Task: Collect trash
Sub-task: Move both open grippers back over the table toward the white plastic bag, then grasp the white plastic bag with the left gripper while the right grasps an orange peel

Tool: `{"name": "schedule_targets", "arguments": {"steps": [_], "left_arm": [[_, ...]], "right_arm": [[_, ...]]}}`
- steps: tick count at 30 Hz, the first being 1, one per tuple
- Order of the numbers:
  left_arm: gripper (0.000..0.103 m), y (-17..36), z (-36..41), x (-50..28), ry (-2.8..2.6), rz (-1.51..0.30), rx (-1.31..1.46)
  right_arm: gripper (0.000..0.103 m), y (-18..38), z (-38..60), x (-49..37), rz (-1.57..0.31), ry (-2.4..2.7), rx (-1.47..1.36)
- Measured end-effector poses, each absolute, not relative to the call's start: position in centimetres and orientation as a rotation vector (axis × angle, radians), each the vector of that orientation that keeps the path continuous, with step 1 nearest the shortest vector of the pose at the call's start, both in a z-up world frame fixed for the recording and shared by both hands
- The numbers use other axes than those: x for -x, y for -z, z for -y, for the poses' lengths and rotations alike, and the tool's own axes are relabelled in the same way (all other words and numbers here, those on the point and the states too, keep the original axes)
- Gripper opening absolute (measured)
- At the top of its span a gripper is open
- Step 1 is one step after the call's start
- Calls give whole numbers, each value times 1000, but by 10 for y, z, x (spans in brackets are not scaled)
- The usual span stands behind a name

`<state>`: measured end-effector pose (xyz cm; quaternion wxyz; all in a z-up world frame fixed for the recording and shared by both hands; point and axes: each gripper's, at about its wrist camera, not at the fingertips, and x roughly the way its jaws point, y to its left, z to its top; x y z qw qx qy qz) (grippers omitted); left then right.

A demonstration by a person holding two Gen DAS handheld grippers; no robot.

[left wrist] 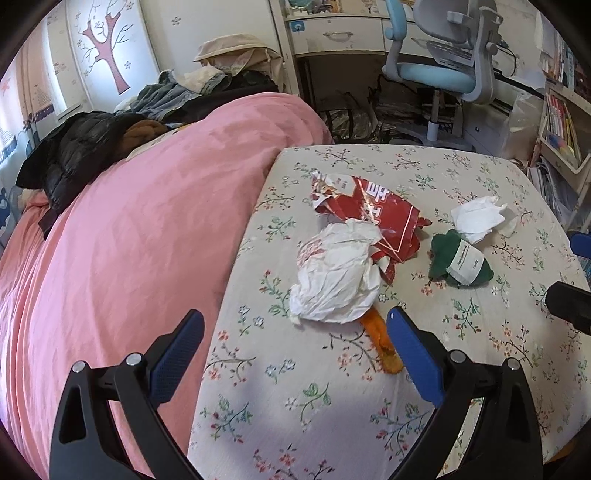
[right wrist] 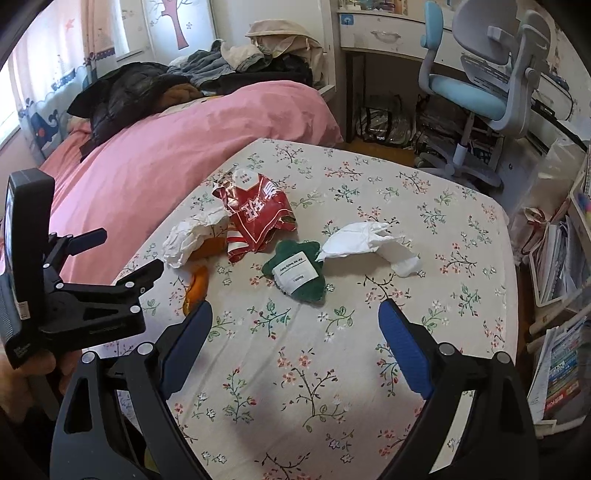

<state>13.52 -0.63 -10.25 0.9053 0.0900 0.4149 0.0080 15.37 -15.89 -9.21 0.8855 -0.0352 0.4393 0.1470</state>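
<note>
On the floral bedsheet (left wrist: 332, 406) lie a crumpled white paper bag (left wrist: 336, 273) (right wrist: 188, 236), a torn red snack packet (left wrist: 373, 214) (right wrist: 258, 218), an orange wrapper (left wrist: 384, 343) (right wrist: 197, 286), a crumpled white tissue (left wrist: 480, 218) (right wrist: 365, 242) and a green item with a white label (left wrist: 461, 260) (right wrist: 295, 273). My left gripper (left wrist: 295, 321) is open and empty, just short of the white bag; it also shows at the left of the right wrist view (right wrist: 125, 251). My right gripper (right wrist: 295, 314) is open and empty, just short of the green item.
A pink duvet (left wrist: 129, 240) covers the bed's left side, with dark clothes (left wrist: 74, 147) piled beyond. A blue desk chair (left wrist: 443, 70) and a white desk (left wrist: 332, 33) stand past the bed's end. Shelves with books (right wrist: 561, 332) line the right.
</note>
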Motion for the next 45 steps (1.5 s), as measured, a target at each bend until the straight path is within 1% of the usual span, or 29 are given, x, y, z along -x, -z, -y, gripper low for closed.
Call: {"name": "schedule_targets", "arguments": {"steps": [14,22,24,26,30,31,34,41,45], "left_arm": [[95,120,31,-157,20,-877,-273],[94,127,22,-169,27,-896,-208],[81,125,14,-173,29,-902,-157],[47,125,4,-178,60,-939,-76],[40,118,-17,-180,83,-958,33],[36,115,-22,-180,87,-957,61],[36,100,-39,-177,93,-930,147],[36,79,-56,-172,100,-866,214],[36,75,-59,-174,87,-856,214]], "right_arm": [[88,96,160,-159,-923,-300,96],[88,102,164,-163,-943,-275,105],[88,108,166,-166,-960,-263,109],[88,113,166,-170,-971,-256,117],[88,123,165,-181,-989,-248,131],[88,126,164,-184,-994,-248,133],[88,132,159,-192,-998,-253,142],[88,145,146,-209,-1000,-265,172],[88,135,141,-209,-961,-296,125]]}}
